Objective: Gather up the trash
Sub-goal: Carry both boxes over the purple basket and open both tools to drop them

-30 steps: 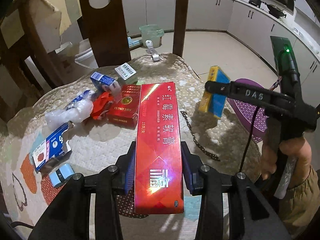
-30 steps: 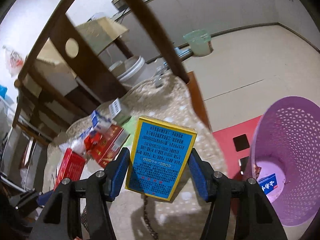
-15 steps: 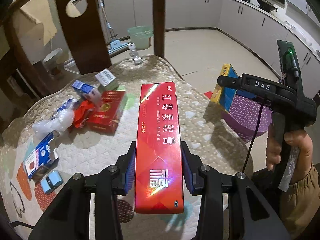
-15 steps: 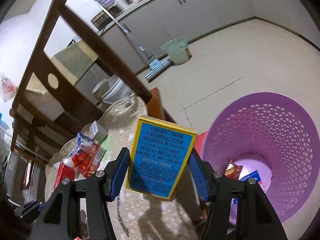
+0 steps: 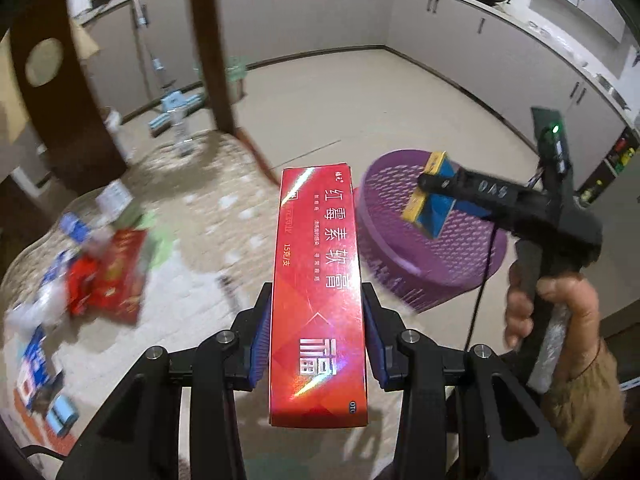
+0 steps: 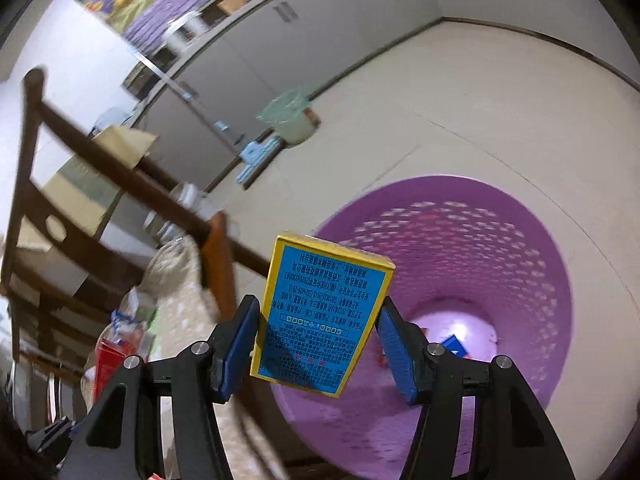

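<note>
The long red box (image 5: 318,292) stands lengthwise in the left gripper (image 5: 316,340), whose blue pads press its two long sides near the lower end; the jaws are narrowly parted, only as wide as the box. It hangs over the quilted chair cushion (image 5: 192,216).

At 2 o'clock from it, the blue and yellow box (image 6: 322,312) sits in the right gripper (image 6: 320,344), whose pads clamp its side edges with the jaws about half spread. This box is over the mouth of the purple basket (image 6: 532,240), which stands on the floor at 3 o'clock of the chair.

Inside the basket a small blue packet (image 6: 454,346) lies on the bottom. More packets (image 5: 104,272) lie blurred on the cushion at 9 o'clock of the red box.
</note>
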A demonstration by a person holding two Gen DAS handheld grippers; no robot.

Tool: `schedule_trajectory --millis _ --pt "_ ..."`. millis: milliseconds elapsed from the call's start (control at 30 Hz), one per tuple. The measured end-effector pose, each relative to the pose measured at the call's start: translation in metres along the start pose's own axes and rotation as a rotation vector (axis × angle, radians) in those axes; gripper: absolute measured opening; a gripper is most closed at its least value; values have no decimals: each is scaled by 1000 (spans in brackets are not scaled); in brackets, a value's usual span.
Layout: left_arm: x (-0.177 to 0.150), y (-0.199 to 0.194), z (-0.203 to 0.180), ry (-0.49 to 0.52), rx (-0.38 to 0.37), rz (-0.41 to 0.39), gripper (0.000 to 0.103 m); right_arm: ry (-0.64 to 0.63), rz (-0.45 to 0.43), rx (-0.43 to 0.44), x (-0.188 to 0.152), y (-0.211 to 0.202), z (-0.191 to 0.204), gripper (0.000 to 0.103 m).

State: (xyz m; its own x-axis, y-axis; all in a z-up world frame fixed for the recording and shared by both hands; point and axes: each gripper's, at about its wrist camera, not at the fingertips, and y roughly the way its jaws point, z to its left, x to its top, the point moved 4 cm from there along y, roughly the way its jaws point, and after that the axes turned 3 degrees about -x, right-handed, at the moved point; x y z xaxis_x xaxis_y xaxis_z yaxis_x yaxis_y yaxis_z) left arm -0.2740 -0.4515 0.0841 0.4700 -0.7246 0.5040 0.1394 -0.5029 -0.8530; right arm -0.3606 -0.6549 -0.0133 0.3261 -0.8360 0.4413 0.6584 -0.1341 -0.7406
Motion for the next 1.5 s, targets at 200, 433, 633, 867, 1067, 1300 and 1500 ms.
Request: schedule_trajectory --millis 200,433,633,867,1067,1300,1500 --pt "21 36 -28 11 -68 21 39 37 16 -34 2 6 -24 64" --pt "36 73 -43 3 -118 64 39 48 17 -46 4 8 -27 63" --pt "43 100 -51 -6 -139 96 39 63 22 -56 4 9 -34 64" --pt "50 111 -54 -8 -156 86 39 41 14 -68 4 6 -32 65" --pt "54 102 -44 -36 -181 58 49 27 -28 -63 9 -2 -29 65" --pt "40 82 -32 -56 -168 39 56 22 -27 -55 8 0 -24 65" --pt "13 49 -18 -88 -140 23 61 8 -28 -29 8 2 -9 65"
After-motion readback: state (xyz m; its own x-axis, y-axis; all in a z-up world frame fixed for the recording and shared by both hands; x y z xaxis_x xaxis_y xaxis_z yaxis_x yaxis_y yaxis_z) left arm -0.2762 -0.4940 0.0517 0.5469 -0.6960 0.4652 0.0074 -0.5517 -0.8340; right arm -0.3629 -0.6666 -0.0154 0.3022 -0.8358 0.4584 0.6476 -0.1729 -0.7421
